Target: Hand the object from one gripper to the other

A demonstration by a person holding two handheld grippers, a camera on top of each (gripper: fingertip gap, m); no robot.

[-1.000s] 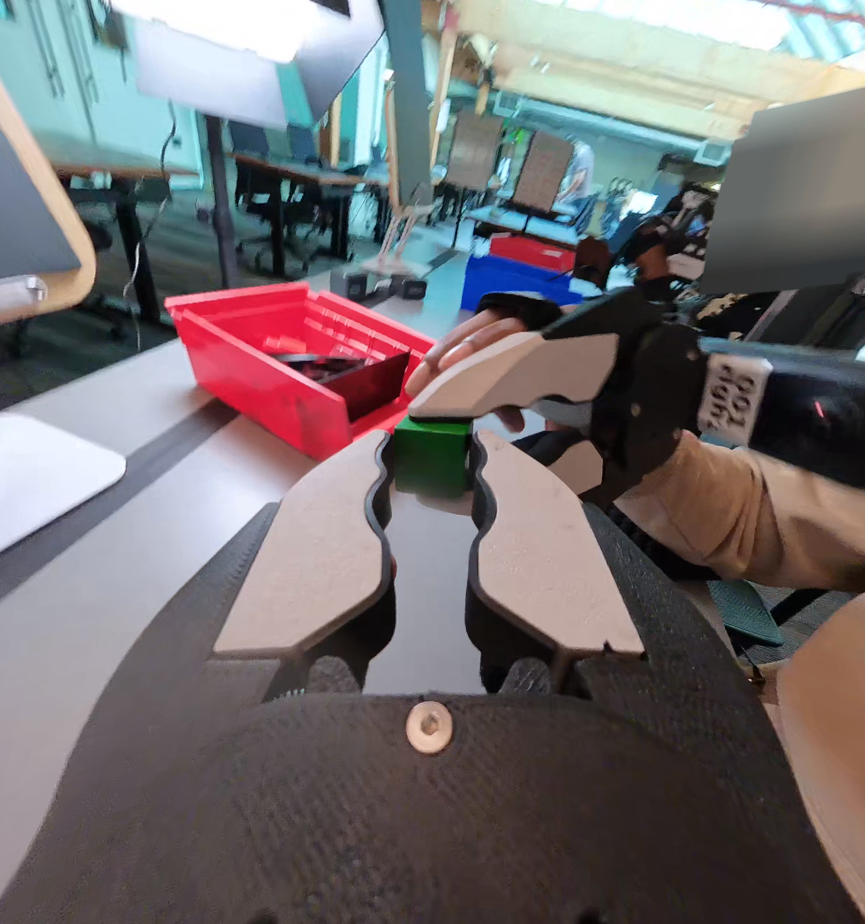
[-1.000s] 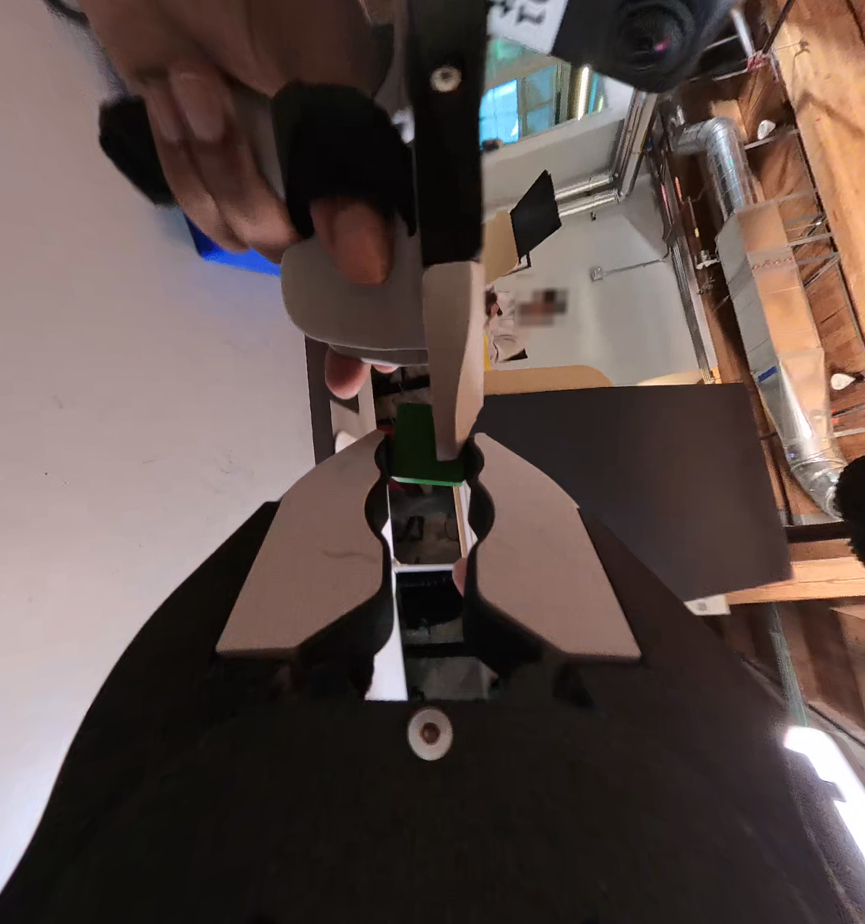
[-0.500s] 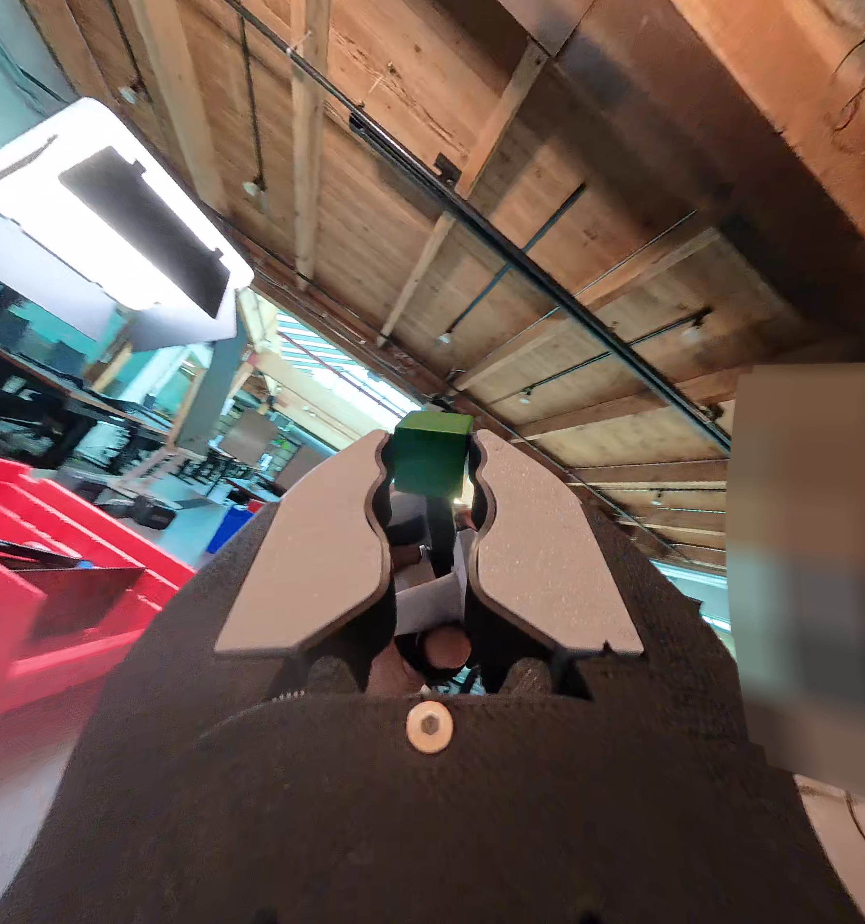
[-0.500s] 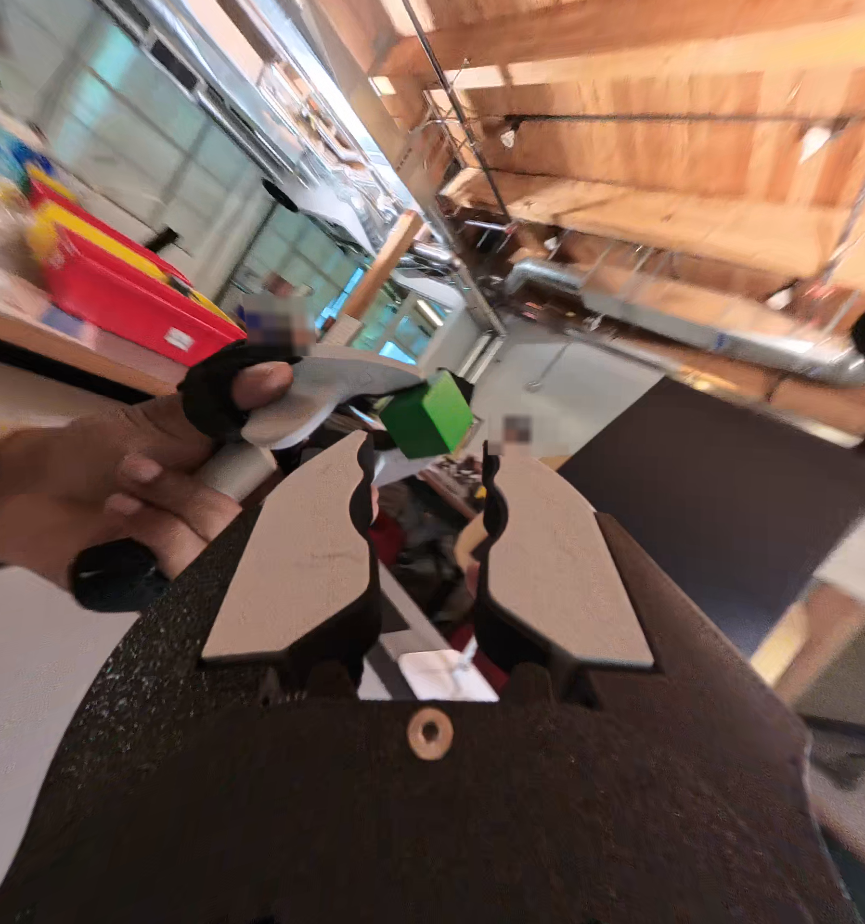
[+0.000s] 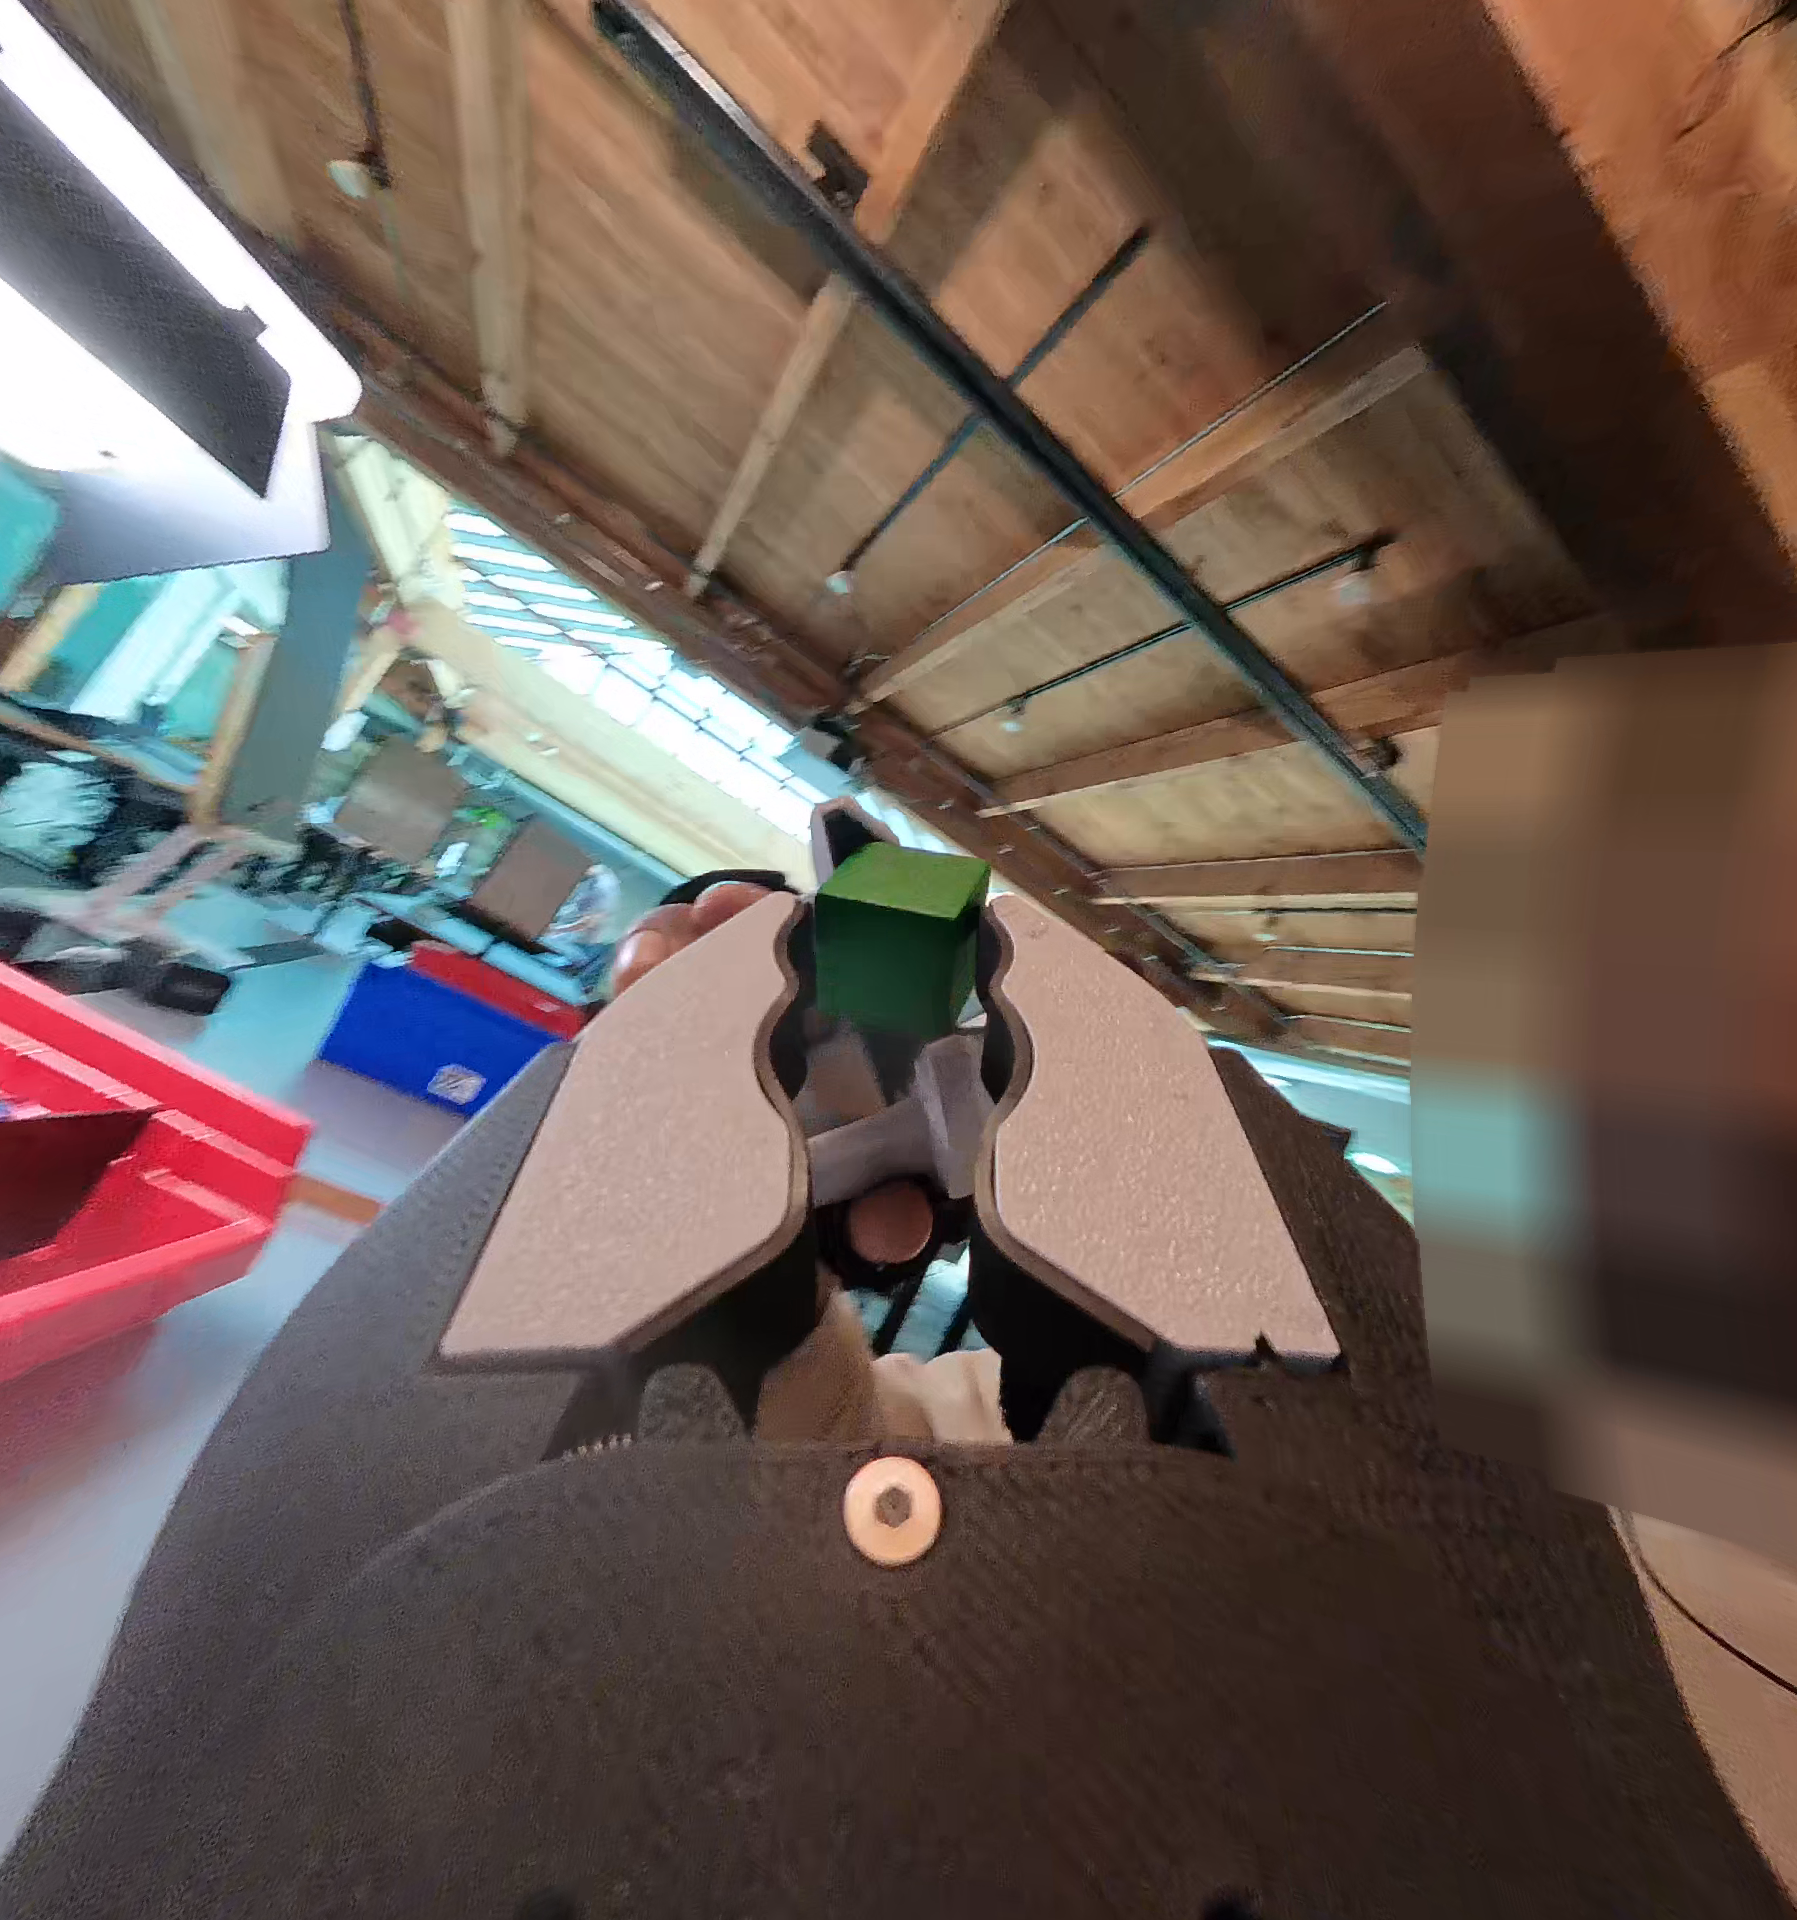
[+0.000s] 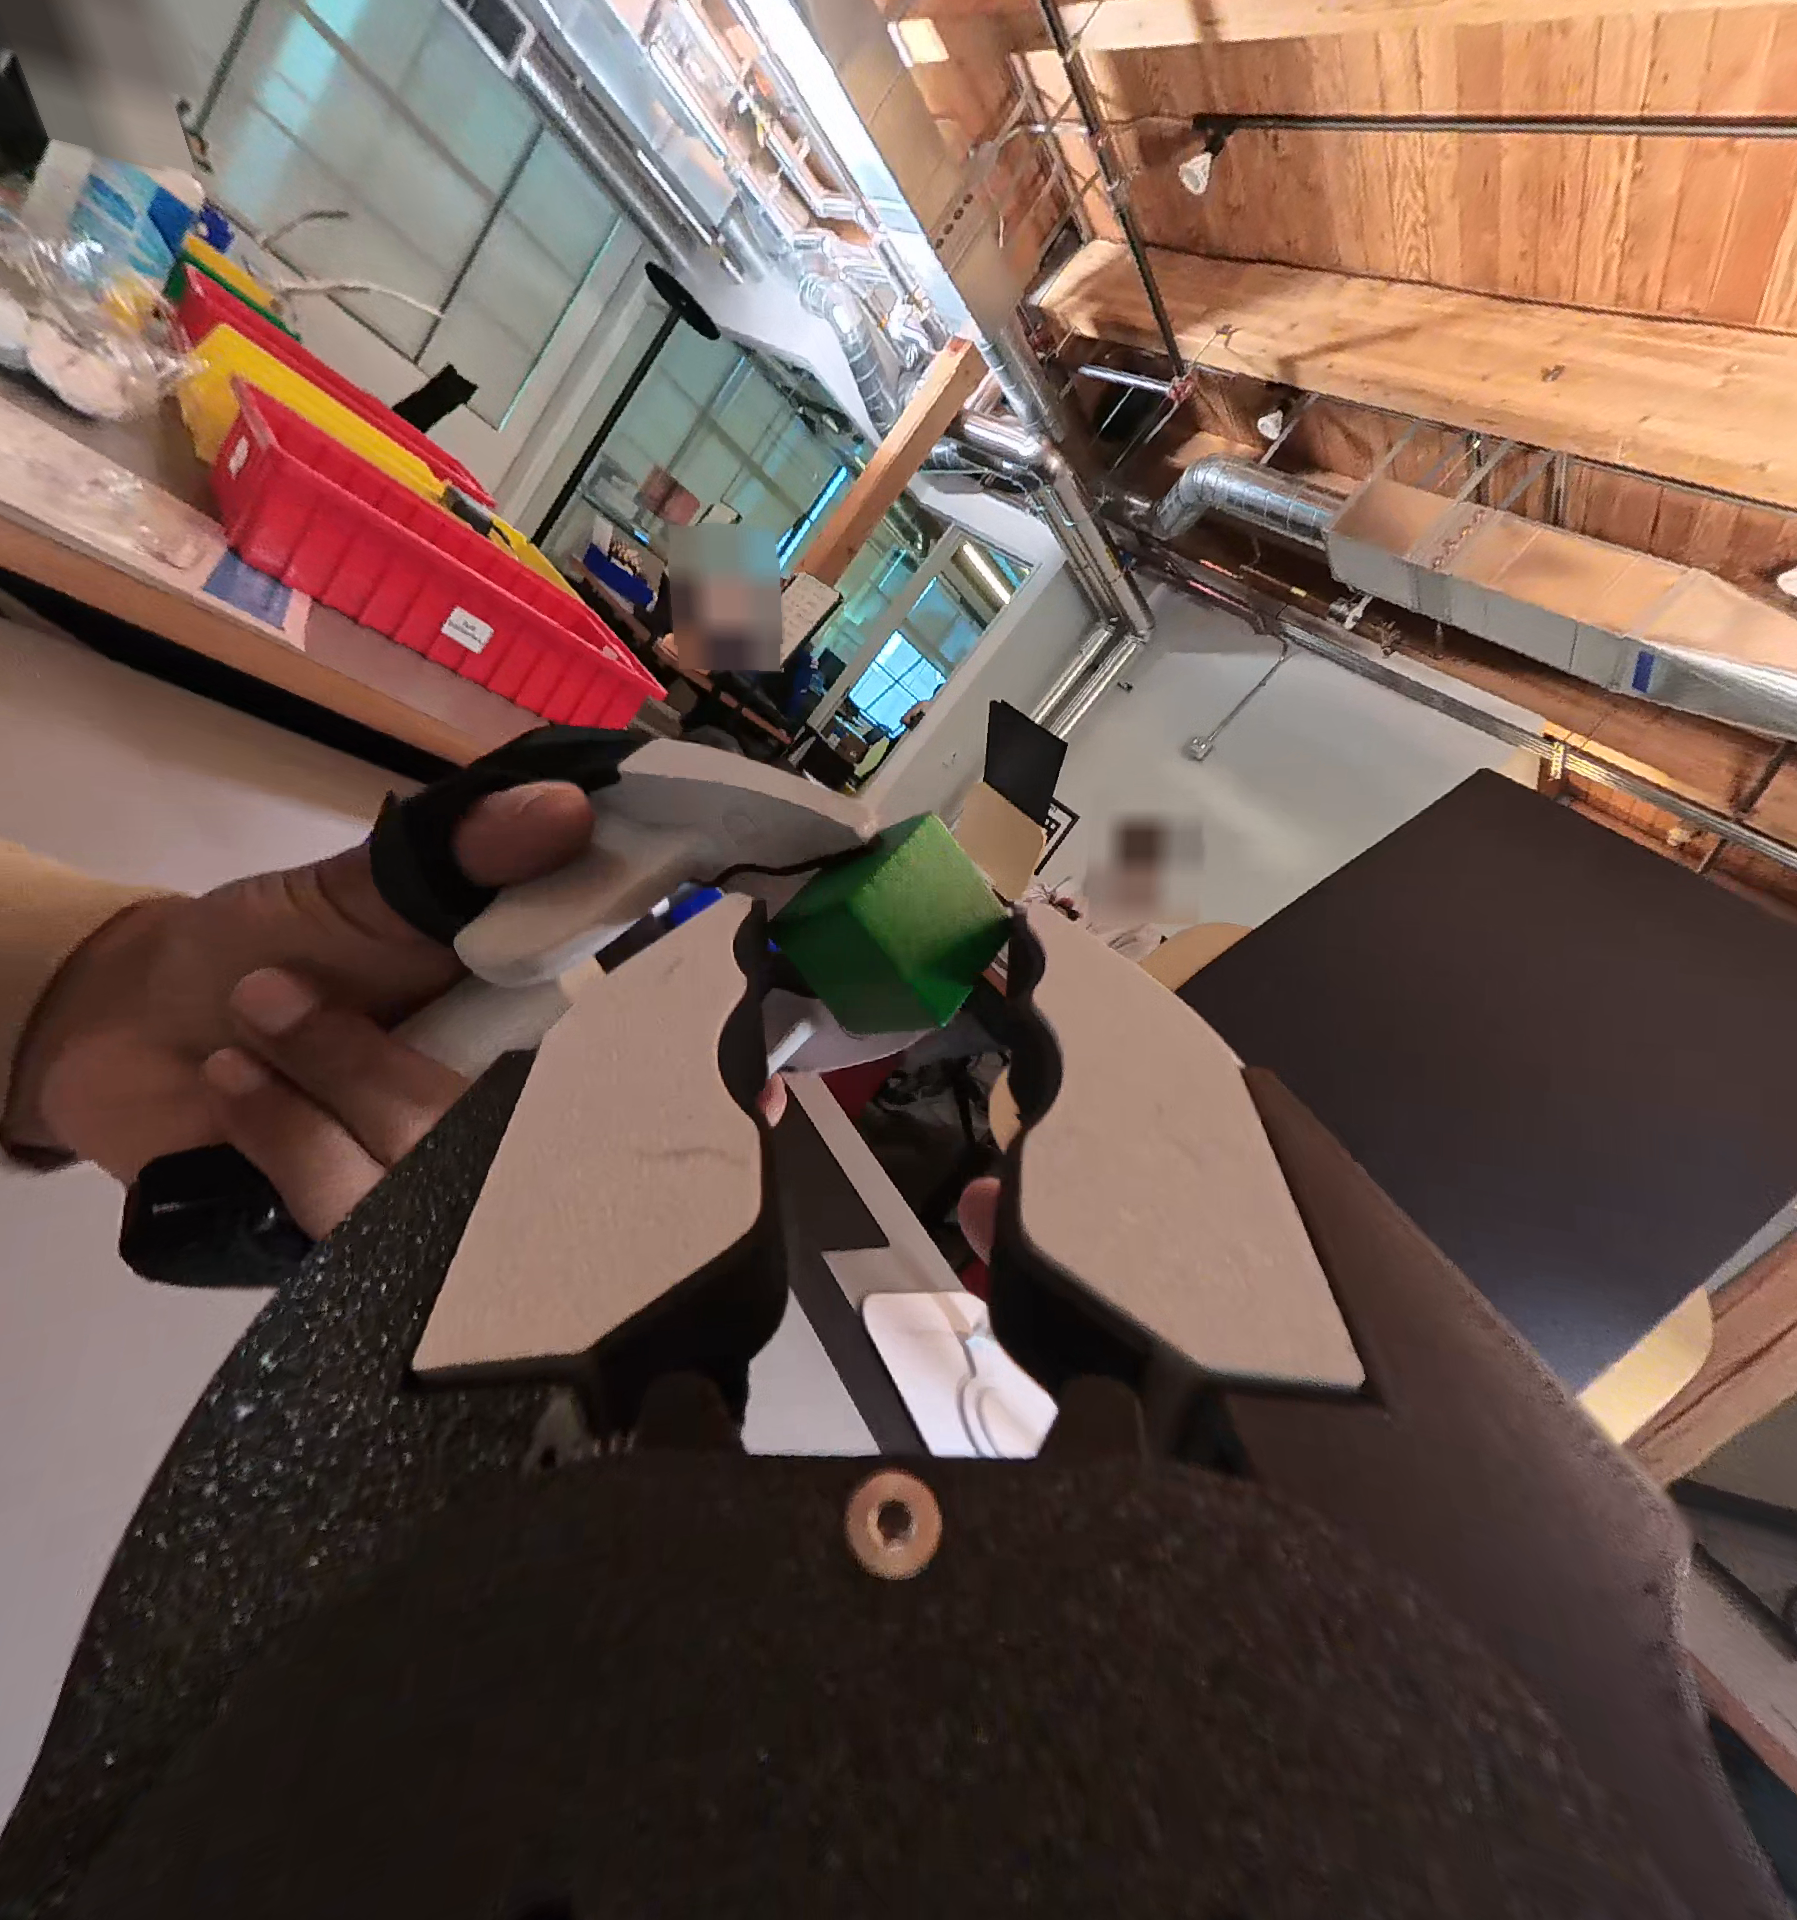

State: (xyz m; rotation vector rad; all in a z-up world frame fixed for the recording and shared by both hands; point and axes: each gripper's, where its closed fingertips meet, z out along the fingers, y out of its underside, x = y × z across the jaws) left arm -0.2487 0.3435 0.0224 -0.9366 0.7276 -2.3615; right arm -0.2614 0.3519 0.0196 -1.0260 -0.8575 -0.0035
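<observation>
Labelled red bin (image 6: 426, 582) behind gripper-held green cube (image 6: 889, 940).

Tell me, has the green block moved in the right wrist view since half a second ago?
Yes. The green block now sits between the right gripper fingertips, closer than before; the left gripper grips it.

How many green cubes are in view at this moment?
1: the green cube is clamped between the left gripper fingertips, at the open right gripper tips. None other visible.

We carry two textured black claws (image 5: 894, 935) (image 6: 889, 971) with pale grey fingers (image 5: 655, 1153) — one silver screw (image 5: 891, 1509) each — and beige sleeves (image 6: 0, 935).
</observation>
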